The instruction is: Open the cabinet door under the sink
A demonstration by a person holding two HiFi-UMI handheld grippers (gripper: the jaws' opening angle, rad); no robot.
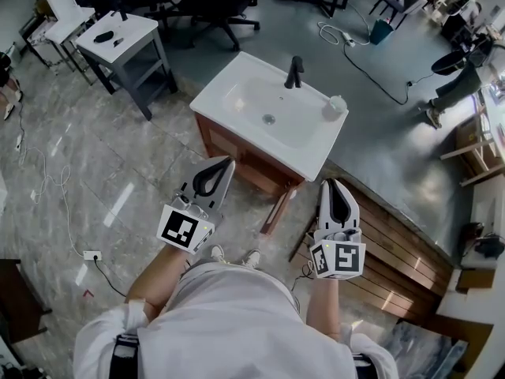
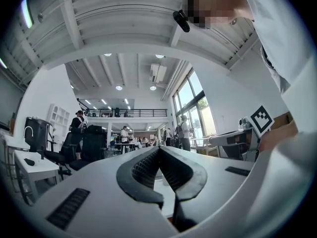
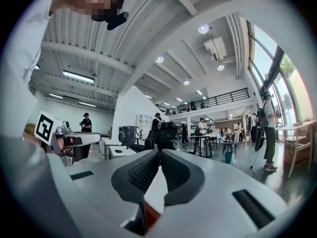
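The sink unit stands in the middle of the head view: a white basin (image 1: 268, 109) with a black tap (image 1: 294, 72) on a brown wooden cabinet (image 1: 237, 152). Only the cabinet's front top edge and one slanted wooden strip (image 1: 275, 208) at its right corner show from above; I cannot tell how the door stands. My left gripper (image 1: 230, 162) is shut and empty, its tips just in front of the cabinet's front. My right gripper (image 1: 331, 182) is shut and empty too, by the cabinet's right corner. Both gripper views tilt up at the ceiling, the left gripper (image 2: 159, 148) and right gripper (image 3: 159, 151) with jaws together.
A grey side table (image 1: 126, 46) and black office chairs (image 1: 213, 2) stand behind the sink on the left. A wooden platform (image 1: 402, 247) lies to the right. A cable and socket (image 1: 92, 255) trail on the floor at left. A person (image 1: 458, 81) stands far right.
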